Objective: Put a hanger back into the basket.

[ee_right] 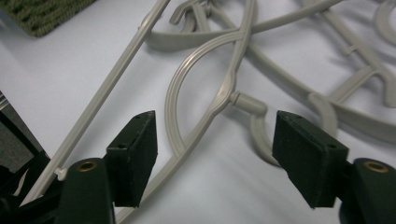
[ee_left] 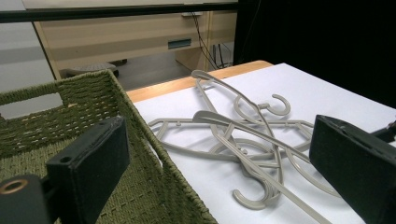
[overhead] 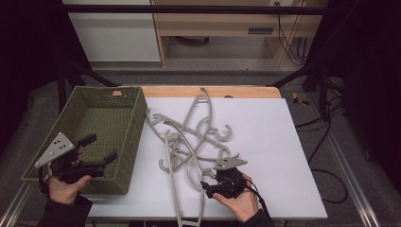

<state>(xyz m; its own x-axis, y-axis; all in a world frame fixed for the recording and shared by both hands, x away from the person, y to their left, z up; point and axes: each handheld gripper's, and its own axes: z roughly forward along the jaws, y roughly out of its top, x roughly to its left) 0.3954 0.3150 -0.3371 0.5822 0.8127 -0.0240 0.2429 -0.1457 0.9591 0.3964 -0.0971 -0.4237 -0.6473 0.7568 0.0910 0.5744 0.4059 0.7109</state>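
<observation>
Several grey plastic hangers [overhead: 189,137] lie tangled in a pile on the white table top [overhead: 274,142]. To their left stands a green woven basket [overhead: 135,137] with nothing visible in it. My left gripper [overhead: 99,149] hovers open over the basket's near right corner. In the left gripper view its jaws [ee_left: 219,158] frame the basket wall [ee_left: 70,93] and the hangers [ee_left: 243,135] beyond. My right gripper [overhead: 213,176] stands open at the near side of the pile. In the right gripper view it [ee_right: 219,149] straddles one hanger's curved arm [ee_right: 219,100] without touching it.
One long hanger [overhead: 182,208] reaches over the table's near edge. A wooden strip [overhead: 213,91] runs along the far edge, with wooden furniture [overhead: 222,23] and cables on the floor behind. The basket's corner [ee_right: 42,14] lies far from my right jaws. Bare white surface spreads to the right.
</observation>
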